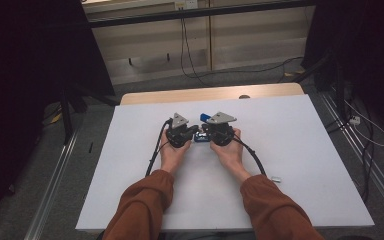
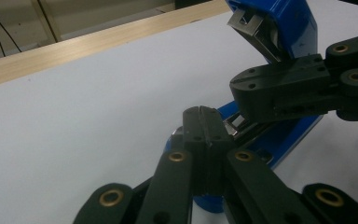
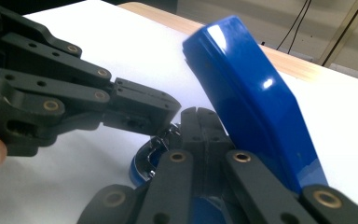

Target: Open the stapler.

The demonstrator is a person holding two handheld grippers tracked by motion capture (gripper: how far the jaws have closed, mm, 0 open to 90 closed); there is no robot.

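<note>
A blue stapler (image 1: 203,118) lies hinged open at the middle of the white table (image 1: 290,150), its lid (image 3: 247,88) tilted up and its metal magazine (image 2: 254,28) showing underneath. My left gripper (image 1: 195,133) and right gripper (image 1: 206,131) meet tip to tip over the stapler's base. In the left gripper view my left gripper (image 2: 200,122) is shut, its jaws pressed together just in front of the base, and the right gripper (image 2: 237,91) reaches in from the right, also shut. In the right gripper view my right gripper (image 3: 200,120) is shut beside the raised lid, with the left gripper (image 3: 173,111) crossing in front.
A small pale object (image 1: 276,179) lies on the table to the right of the person's right forearm. A wooden strip (image 1: 210,93) runs along the far edge. Cables (image 1: 190,55) trail on the floor beyond. Dark stands flank both sides.
</note>
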